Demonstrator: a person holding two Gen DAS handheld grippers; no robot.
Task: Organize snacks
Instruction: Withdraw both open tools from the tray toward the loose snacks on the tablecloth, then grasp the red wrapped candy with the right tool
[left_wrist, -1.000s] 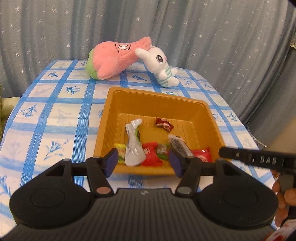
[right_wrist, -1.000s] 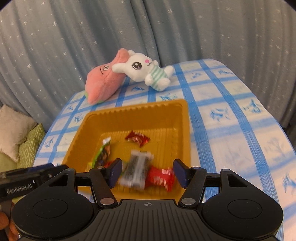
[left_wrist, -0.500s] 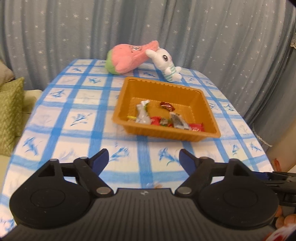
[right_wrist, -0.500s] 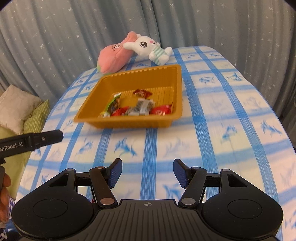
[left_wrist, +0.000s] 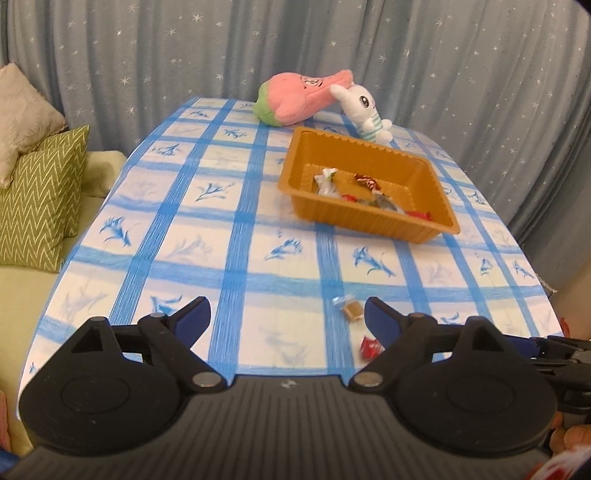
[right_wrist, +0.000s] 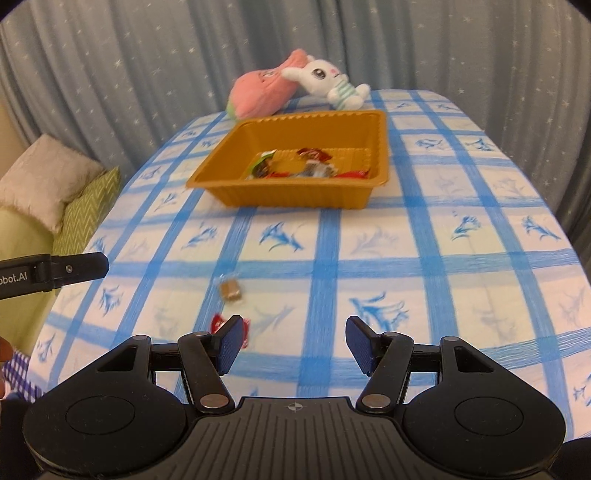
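Observation:
An orange tray (left_wrist: 369, 219) (right_wrist: 295, 195) holding several wrapped snacks sits far back on the blue-checked tablecloth. Two loose snacks lie near the front edge: a small brown candy in clear wrap (left_wrist: 351, 309) (right_wrist: 230, 289) and a red-wrapped candy (left_wrist: 370, 347) (right_wrist: 218, 322). My left gripper (left_wrist: 287, 316) hovers over the front of the table, its jaws opening wide with nothing between them; both candies lie by its right finger. My right gripper (right_wrist: 291, 341) stands open and empty, the red candy partly hidden behind its left finger.
A pink plush (left_wrist: 295, 98) and a white rabbit plush (left_wrist: 364, 110) lie behind the tray at the table's far end. Green and beige cushions (left_wrist: 40, 192) rest on a sofa to the left. A starred grey curtain hangs behind.
Both grippers have pulled back from the tray toward the table's front edge. The left jaws have widened. The two loose candies near the edge have come into view.

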